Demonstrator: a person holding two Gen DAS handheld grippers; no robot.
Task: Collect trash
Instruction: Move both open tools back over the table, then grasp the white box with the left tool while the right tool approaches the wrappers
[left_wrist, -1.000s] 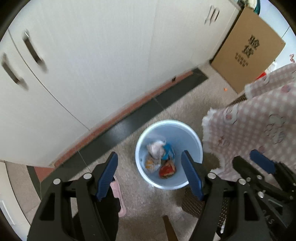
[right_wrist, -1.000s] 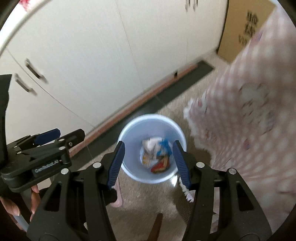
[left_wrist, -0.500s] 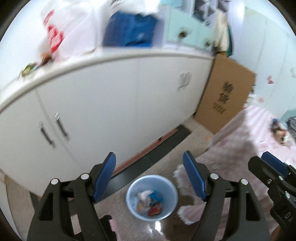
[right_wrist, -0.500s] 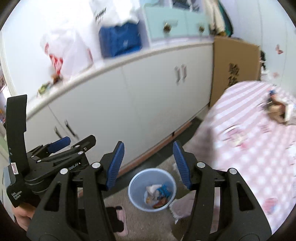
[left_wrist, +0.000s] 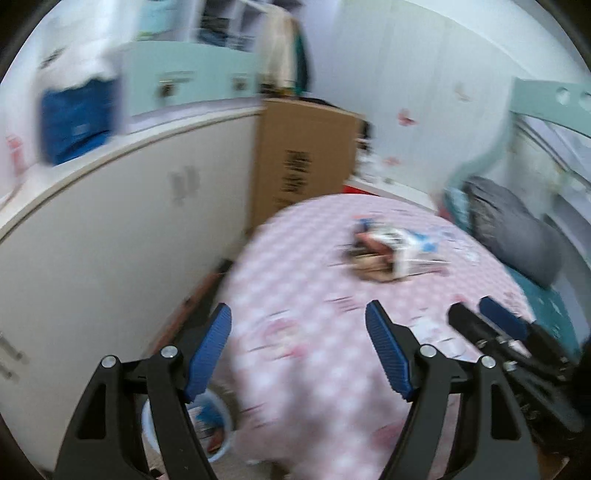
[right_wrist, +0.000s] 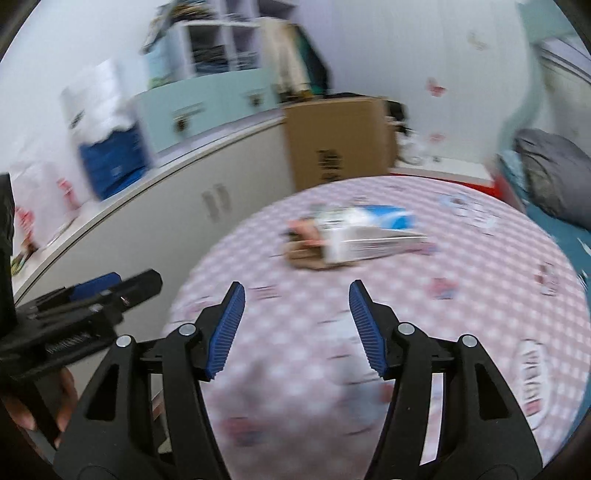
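A pile of trash (left_wrist: 391, 251) lies on the pink checked tablecloth (left_wrist: 314, 332): a white and blue carton (right_wrist: 369, 230) and brown cardboard scraps (right_wrist: 306, 254). My left gripper (left_wrist: 298, 354) is open and empty above the table's near edge. My right gripper (right_wrist: 295, 328) is open and empty, short of the trash; it also shows in the left wrist view (left_wrist: 491, 325). The blue bin (left_wrist: 218, 428) with wrappers inside stands on the floor at lower left, partly hidden behind my left finger.
White cabinets (left_wrist: 110, 240) run along the left with bags on top. A cardboard box (left_wrist: 303, 158) leans behind the table. A grey cushion (left_wrist: 517, 236) lies on teal seating at right. The left gripper shows in the right wrist view (right_wrist: 85, 302).
Both grippers have swung up and to the right, from over the blue bin to above the pink table. The trash pile has come into view. Both stay open.
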